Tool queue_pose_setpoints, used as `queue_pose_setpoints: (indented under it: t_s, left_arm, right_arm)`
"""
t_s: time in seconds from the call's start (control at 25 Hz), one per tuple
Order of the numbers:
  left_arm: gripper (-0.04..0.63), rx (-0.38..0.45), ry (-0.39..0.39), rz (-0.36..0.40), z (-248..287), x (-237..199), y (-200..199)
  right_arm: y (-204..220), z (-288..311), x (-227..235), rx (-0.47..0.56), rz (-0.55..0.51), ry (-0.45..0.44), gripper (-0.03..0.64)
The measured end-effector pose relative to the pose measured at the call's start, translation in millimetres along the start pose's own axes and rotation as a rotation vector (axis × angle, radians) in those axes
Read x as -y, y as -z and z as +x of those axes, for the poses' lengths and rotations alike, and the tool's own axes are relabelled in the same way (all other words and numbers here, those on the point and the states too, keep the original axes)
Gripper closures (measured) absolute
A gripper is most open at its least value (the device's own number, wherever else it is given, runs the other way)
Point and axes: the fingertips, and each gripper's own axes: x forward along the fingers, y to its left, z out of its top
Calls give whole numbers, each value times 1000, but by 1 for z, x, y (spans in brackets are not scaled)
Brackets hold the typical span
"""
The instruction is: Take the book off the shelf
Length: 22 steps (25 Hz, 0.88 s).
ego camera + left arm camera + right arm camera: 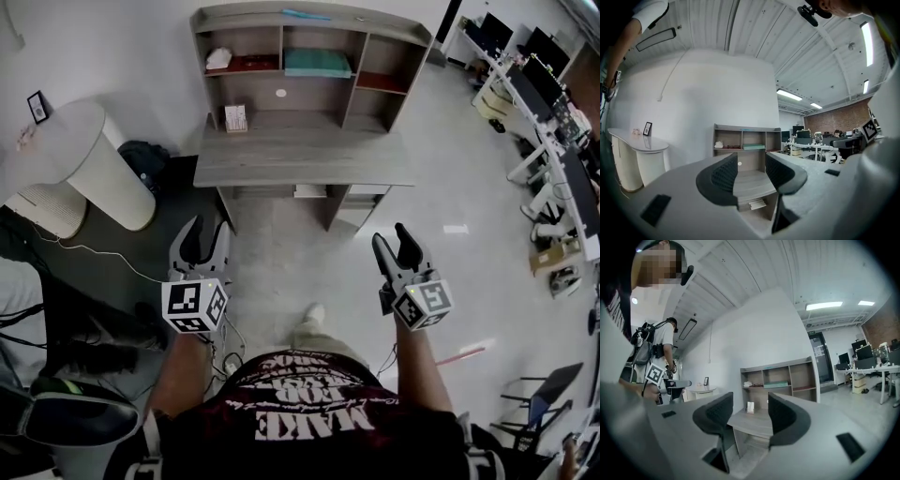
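A teal book [317, 63] lies flat in the middle compartment of the grey shelf unit [281, 19], which stands at the back of a grey desk [300, 155]. The same book [753, 146] shows far off between the jaws in the left gripper view, and the book [776, 385] appears again in the right gripper view. My left gripper [207, 234] is open and empty, held well short of the desk's front edge. At the same distance from the desk, my right gripper [391, 236] is also open with nothing between its fingers.
A small white card stand [236, 118] sits on the desk. Red items [246, 64] and a white object [218, 58] fill the left compartment. A white rounded cabinet [94, 155] stands at the left, office desks with monitors [553, 112] at the right. Another person [661, 348] stands behind.
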Motion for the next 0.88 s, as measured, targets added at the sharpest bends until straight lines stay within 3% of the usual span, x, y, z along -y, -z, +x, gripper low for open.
queue_pose_setpoints:
  t_s: [0.52,0.88]
  left_arm:
    - [420,-9,10,-5,114,20,-6]
    - [393,18,-38,3,161,35,-22]
  right_arm:
    - [-11,71,78,-2,16,-32,385]
    - [-16,101,136,-7,2,-79,371]
